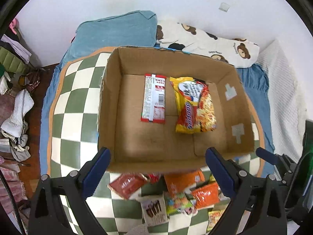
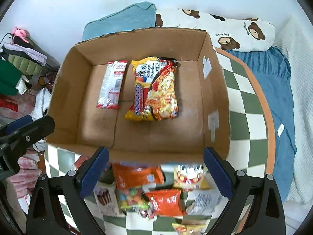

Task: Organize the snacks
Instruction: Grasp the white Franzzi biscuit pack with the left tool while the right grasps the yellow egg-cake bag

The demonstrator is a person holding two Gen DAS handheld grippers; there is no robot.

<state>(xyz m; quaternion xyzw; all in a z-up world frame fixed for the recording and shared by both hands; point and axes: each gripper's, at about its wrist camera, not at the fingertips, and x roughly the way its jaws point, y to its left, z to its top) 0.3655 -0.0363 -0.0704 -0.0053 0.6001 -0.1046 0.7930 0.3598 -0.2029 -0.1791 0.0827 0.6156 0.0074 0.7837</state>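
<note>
An open cardboard box [image 1: 109, 101] [image 2: 66, 90] sits on a green-and-white checkered mat [image 1: 76, 105] [image 2: 248, 105]. Inside lie a red-and-white flat packet [image 1: 154, 98] [image 2: 112, 84] and a yellow noodle packet [image 1: 193, 105] [image 2: 156, 90]. Several loose snacks are piled in front of the box: an orange packet [image 1: 205, 194] [image 2: 168, 201], a red packet [image 1: 127, 184], a white chocolate-stick box [image 1: 153, 210] [image 2: 104, 197] and a colourful candy bag [image 1: 178, 201] [image 2: 132, 198]. My left gripper [image 1: 158, 174] and right gripper [image 2: 155, 173] are both open and empty, above the pile at the box's near wall.
A blue pillow [image 1: 117, 31] [image 2: 125, 19] and a bear-print pillow [image 1: 207, 43] [image 2: 225, 27] lie behind the box on a blue sheet [image 2: 279, 90]. Clothes are heaped at the left [image 1: 15, 105]. The right gripper shows at the right of the left wrist view [image 1: 277, 162].
</note>
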